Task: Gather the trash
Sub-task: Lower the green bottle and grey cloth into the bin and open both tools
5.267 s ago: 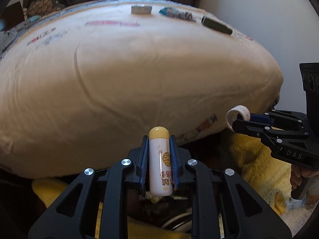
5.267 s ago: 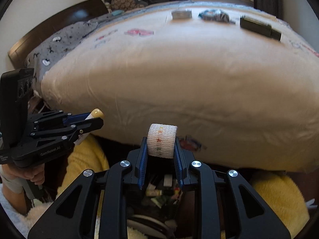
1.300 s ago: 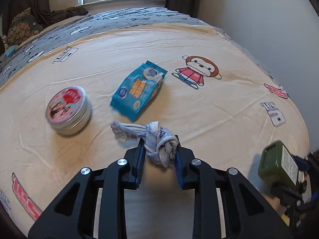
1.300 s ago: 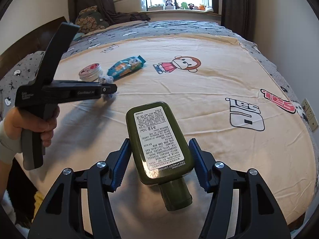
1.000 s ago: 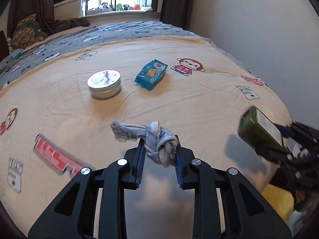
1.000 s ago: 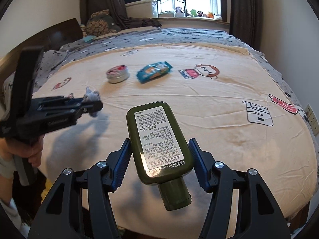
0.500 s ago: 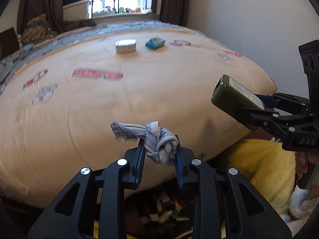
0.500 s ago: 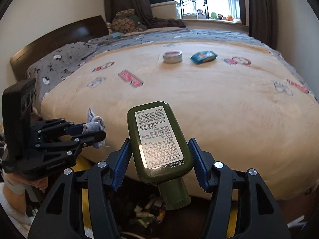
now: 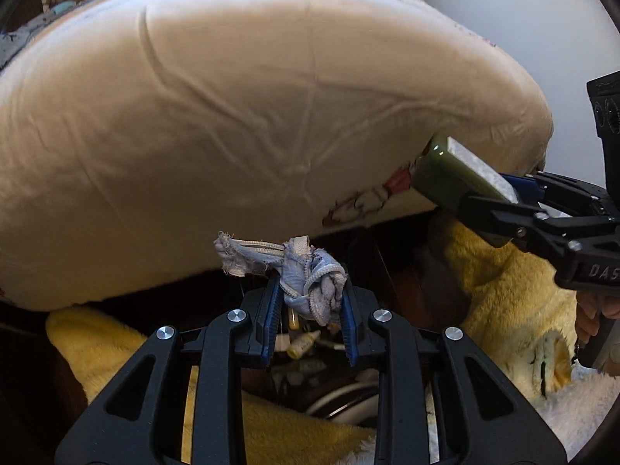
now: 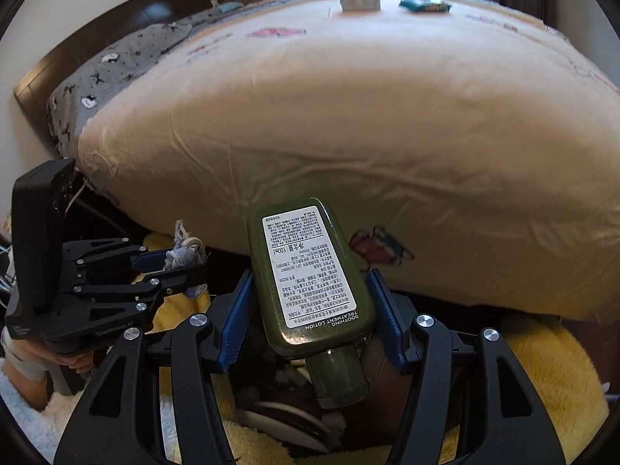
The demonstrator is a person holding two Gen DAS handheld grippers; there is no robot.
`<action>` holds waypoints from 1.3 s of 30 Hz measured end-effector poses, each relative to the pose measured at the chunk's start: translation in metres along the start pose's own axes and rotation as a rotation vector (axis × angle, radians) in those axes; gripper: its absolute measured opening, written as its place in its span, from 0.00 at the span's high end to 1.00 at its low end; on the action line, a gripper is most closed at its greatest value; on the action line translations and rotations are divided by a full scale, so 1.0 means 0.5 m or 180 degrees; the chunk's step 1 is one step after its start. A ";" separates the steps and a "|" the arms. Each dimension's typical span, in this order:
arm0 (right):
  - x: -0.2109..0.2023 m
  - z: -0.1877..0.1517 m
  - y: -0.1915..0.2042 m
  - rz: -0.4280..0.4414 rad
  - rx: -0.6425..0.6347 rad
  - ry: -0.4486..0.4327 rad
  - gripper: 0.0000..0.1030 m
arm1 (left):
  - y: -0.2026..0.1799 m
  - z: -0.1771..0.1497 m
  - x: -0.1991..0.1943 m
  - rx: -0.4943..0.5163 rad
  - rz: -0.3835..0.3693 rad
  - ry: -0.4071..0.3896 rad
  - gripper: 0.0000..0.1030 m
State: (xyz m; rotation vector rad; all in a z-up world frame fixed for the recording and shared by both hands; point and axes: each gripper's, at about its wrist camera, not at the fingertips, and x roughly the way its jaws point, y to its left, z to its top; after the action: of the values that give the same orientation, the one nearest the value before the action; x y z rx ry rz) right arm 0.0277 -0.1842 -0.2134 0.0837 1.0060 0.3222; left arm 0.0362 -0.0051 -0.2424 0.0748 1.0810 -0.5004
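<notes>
With the left gripper (image 9: 309,323) clamped on the knotted rag (image 9: 310,279) and the right gripper (image 10: 310,319) on the green lotion bottle (image 10: 310,286) beside the bed (image 10: 348,116), centre both over the bin (image 10: 279,399) below — then part the fingers, letting each drop straight in.

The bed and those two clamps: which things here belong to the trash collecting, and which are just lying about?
Part of the job:
- knotted blue rag, in the left hand-held gripper
- green lotion bottle, in the right hand-held gripper
- trash bin below

Lying about:
- round tin
- blue packet
- yellow blanket
</notes>
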 end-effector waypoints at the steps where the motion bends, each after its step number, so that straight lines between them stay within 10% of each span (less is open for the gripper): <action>1: 0.010 -0.005 0.002 -0.0027 -0.0006 0.0043 0.43 | 0.000 -0.003 0.006 -0.0001 0.0000 0.0029 0.75; 16: 0.124 -0.047 -0.004 -0.0083 0.0186 0.0665 0.43 | -0.006 -0.031 0.120 -0.0037 -0.0173 0.0666 0.73; 20: 0.137 -0.043 -0.011 -0.0063 0.0230 0.0707 0.42 | 0.001 -0.029 0.126 -0.0053 -0.0137 0.0724 0.53; 39: -0.016 0.033 -0.068 -0.0361 0.0307 -0.0031 0.19 | 0.040 0.047 -0.015 -0.0087 0.0212 0.0032 0.29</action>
State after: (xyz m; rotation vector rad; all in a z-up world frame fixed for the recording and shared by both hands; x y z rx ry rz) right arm 0.0455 -0.2175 -0.2053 0.1151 1.0122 0.1696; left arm 0.0614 0.0083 -0.2280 0.0891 1.0913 -0.4256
